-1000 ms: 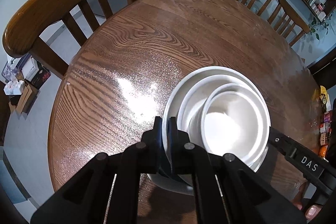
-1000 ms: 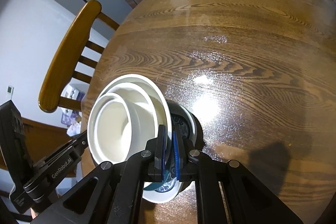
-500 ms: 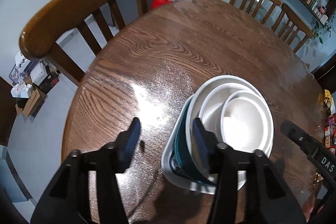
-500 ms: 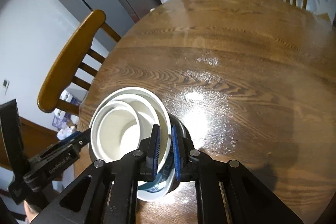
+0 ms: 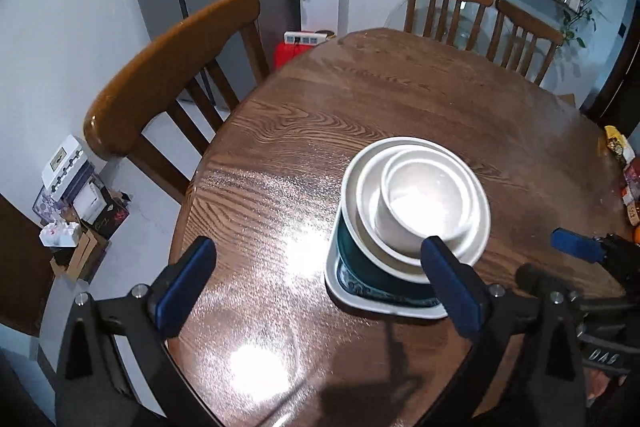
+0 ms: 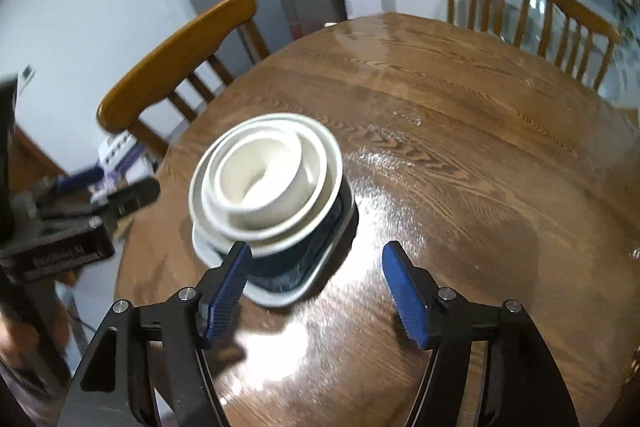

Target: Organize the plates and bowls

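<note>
Three nested white bowls (image 5: 420,199) sit on a teal square plate (image 5: 376,283) at the round wooden table's (image 5: 400,87) 6 o'clock edge. The stack looks finished; drawing both tools straight back should avoid nudging it. Left gripper (image 5: 320,291) and right gripper (image 6: 316,287) gape wide, holding and touching nothing.

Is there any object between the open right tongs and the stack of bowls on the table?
Nothing visible. The right tongs hang open just in front of the stack of bowls, with only bare table between them.
</note>
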### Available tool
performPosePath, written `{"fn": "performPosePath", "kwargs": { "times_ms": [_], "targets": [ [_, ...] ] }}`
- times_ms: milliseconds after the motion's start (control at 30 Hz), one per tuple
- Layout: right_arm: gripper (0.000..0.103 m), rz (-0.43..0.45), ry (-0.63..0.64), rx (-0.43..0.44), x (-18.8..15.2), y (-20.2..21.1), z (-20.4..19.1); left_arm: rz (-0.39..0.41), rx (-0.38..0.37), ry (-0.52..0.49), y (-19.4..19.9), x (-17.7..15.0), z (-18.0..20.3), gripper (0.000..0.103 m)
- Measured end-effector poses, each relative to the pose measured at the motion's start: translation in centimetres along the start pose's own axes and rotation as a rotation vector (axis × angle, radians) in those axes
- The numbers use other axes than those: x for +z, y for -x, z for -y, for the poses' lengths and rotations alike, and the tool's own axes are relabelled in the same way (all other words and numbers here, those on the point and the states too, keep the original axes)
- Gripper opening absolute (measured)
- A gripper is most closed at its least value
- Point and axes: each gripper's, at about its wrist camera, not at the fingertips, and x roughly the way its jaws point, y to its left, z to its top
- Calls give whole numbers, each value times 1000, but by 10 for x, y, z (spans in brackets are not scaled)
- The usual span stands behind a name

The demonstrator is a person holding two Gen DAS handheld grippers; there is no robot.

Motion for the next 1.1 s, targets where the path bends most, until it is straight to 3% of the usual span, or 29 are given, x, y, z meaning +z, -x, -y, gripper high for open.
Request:
{"fn": "performPosePath", "kwargs": {
  "times_ms": [233, 400, 1100],
  "targets": [
    [79, 73, 65, 20, -21, 16, -11, 13, -32, -12, 14, -15, 3, 102],
    [88, 109, 123, 15, -34, 27, -20, 18, 13, -42, 18, -25, 4, 102],
    [88, 98, 118, 5, -47, 29, -25, -8, -33, -87, 19, -45, 18, 102]
  ]
}}
